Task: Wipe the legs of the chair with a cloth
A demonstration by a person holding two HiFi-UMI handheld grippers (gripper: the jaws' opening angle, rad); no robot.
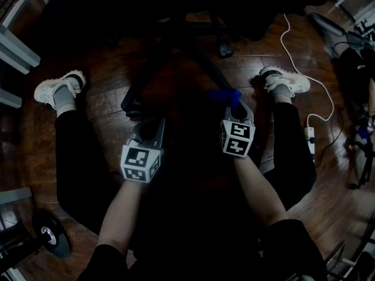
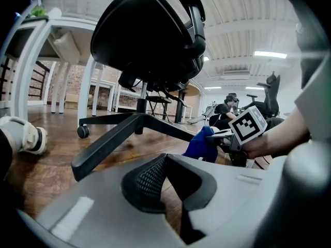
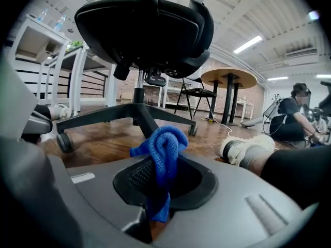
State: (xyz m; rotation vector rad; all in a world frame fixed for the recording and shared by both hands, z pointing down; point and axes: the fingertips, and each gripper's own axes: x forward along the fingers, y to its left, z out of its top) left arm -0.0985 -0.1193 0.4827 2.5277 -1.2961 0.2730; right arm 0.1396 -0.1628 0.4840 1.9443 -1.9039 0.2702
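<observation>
Currently right gripper [image 3: 158,182] clamped on blue cloth [image 3: 164,149], near a chair leg [image 3: 146,122]; left gripper [image 2: 166,169] jaws pressed together, nothing between

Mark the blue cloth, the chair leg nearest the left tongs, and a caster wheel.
blue cloth [image 3: 164,150]: right gripper view, on its upper bunched fold.
chair leg [image 2: 107,142]: left gripper view, middle of the leg's length.
caster wheel [image 3: 63,142]: right gripper view, on the wheel's side.

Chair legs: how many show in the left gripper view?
3 legs: one runs left to a caster, one comes toward the camera, one runs right toward the cloth. More may be hidden.
</observation>
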